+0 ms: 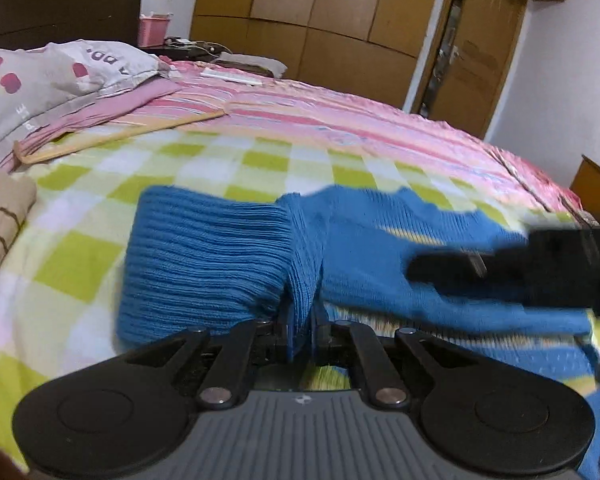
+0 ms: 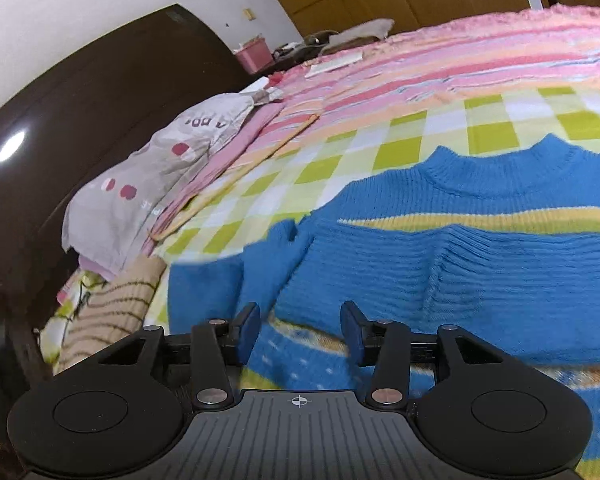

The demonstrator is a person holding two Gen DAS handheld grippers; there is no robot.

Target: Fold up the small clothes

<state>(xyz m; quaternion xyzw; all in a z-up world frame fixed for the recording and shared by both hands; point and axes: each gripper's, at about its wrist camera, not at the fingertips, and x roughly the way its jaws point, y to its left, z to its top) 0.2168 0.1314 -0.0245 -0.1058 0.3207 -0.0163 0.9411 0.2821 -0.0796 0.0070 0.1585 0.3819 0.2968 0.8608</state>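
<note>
A small blue knitted sweater (image 2: 460, 248) with yellow stripes lies on the green-checked blanket (image 2: 340, 160), collar towards the far side. My left gripper (image 1: 302, 336) is shut on a bunched fold of the blue sweater (image 1: 204, 256) and holds it just above the bed. My right gripper (image 2: 300, 332) is open and empty, its blue pads over the sweater's lower part. It shows in the left wrist view (image 1: 540, 268) as a blurred black shape at the right, over the sweater.
A grey pillow (image 1: 40, 80) with red spots lies at the head of the bed by a dark headboard (image 2: 80, 120). A beige striped garment (image 2: 104, 320) lies at the left. A pink striped cover (image 1: 340, 108) spreads behind. Wooden wardrobes (image 1: 320, 12) stand beyond the bed.
</note>
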